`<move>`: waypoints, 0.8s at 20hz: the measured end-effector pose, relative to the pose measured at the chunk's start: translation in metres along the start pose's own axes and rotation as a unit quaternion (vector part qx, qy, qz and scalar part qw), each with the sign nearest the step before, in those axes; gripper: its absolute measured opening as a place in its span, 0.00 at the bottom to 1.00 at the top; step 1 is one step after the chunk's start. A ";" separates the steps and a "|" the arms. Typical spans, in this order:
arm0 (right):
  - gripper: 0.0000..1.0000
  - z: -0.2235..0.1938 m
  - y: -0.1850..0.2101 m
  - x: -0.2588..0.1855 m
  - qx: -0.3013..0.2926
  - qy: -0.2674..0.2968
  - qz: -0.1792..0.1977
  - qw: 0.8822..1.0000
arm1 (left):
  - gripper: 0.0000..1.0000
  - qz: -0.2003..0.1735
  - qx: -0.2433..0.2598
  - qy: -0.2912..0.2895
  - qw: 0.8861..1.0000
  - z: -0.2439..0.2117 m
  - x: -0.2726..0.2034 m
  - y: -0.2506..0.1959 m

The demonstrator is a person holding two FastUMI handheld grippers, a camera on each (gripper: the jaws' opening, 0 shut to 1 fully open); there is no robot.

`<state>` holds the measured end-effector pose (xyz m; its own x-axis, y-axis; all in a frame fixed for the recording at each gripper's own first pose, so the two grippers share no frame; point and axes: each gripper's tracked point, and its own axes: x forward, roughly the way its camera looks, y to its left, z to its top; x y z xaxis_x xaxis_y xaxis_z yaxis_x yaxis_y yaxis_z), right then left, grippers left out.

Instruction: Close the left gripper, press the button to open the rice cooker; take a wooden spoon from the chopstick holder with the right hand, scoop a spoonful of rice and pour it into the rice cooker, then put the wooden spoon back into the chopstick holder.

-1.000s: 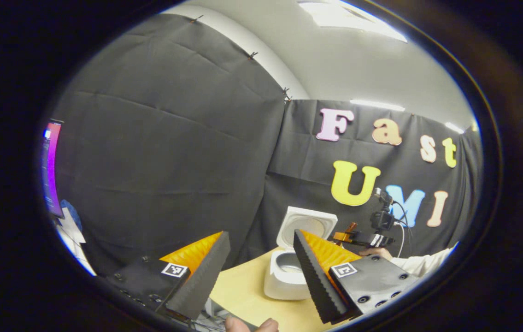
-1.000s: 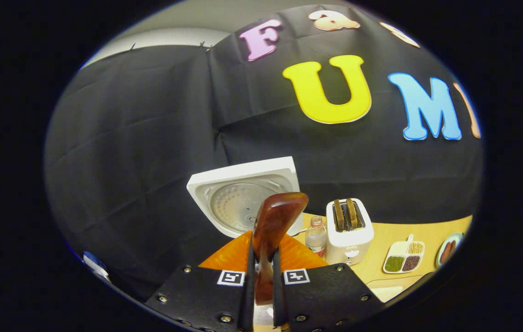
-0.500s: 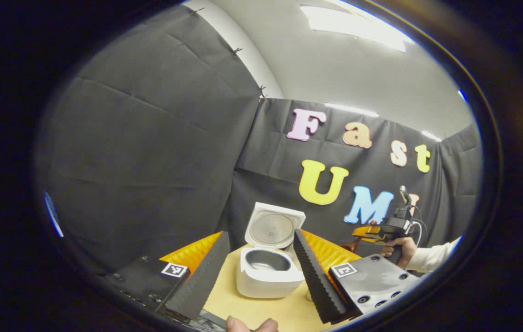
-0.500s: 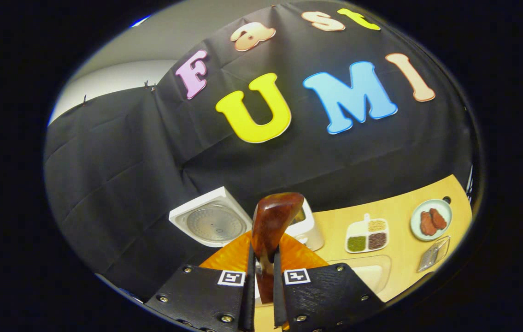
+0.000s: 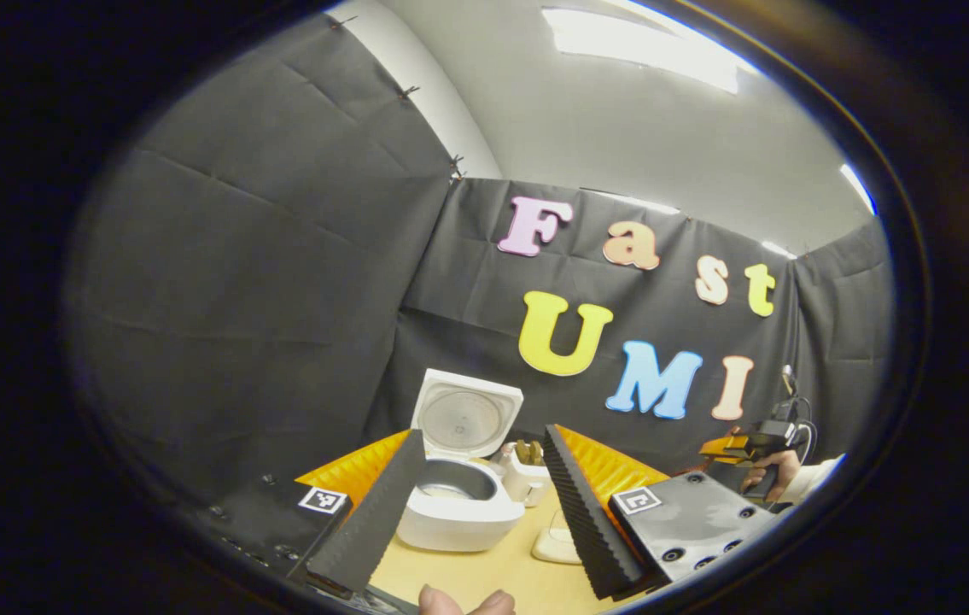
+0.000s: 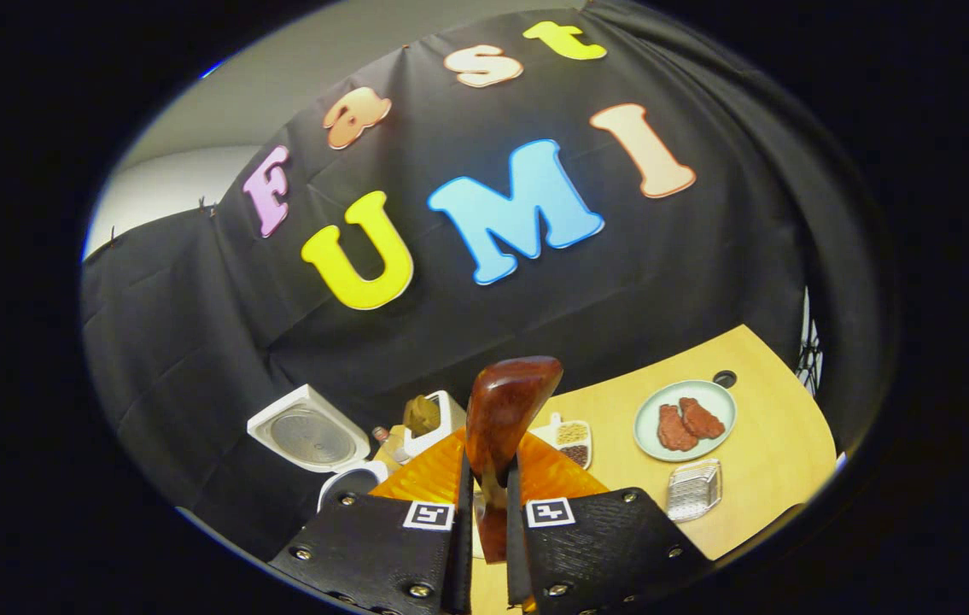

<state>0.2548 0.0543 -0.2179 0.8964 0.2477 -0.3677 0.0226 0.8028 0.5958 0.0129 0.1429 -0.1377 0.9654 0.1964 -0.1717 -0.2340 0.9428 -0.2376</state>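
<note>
Spoon first: your right gripper [image 6: 484, 504] stayed pinched on the wooden spoon [image 6: 503, 418], bowl up, as you swung it right, away from the open rice cooker [image 5: 454, 504] toward the plate [image 6: 685, 418] side. Likely the pour was done and the holder was next. Your left gripper [image 5: 484, 512] stayed spread, holding nothing.

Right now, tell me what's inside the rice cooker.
The rice cooker stands open, lid up. In the left gripper view its metal inner pot shows; the near rim covers the bottom, so rice cannot be confirmed.
</note>
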 end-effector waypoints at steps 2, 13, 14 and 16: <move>0.16 0.004 -0.040 0.002 0.006 0.002 -0.012 1.000 | 0.93 -0.001 0.006 0.007 1.000 -0.006 -0.002 -0.030; 0.17 -0.021 -0.189 0.041 -0.012 0.044 -0.068 0.997 | 0.93 0.058 0.048 0.050 0.996 -0.036 -0.030 -0.138; 0.17 -0.027 -0.200 0.044 -0.010 0.048 -0.075 0.996 | 0.93 0.059 0.051 0.056 0.995 -0.037 -0.032 -0.145; 0.17 -0.042 -0.218 0.053 0.002 0.060 -0.086 0.994 | 0.96 0.062 0.067 0.060 0.994 -0.036 -0.034 -0.153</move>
<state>0.2786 -0.0849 -0.3977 0.8196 0.1692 -0.5474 0.1736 0.8371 0.5187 0.0118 -0.0181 -0.1296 0.9077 0.2870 -0.3060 -0.3250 0.9423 -0.0802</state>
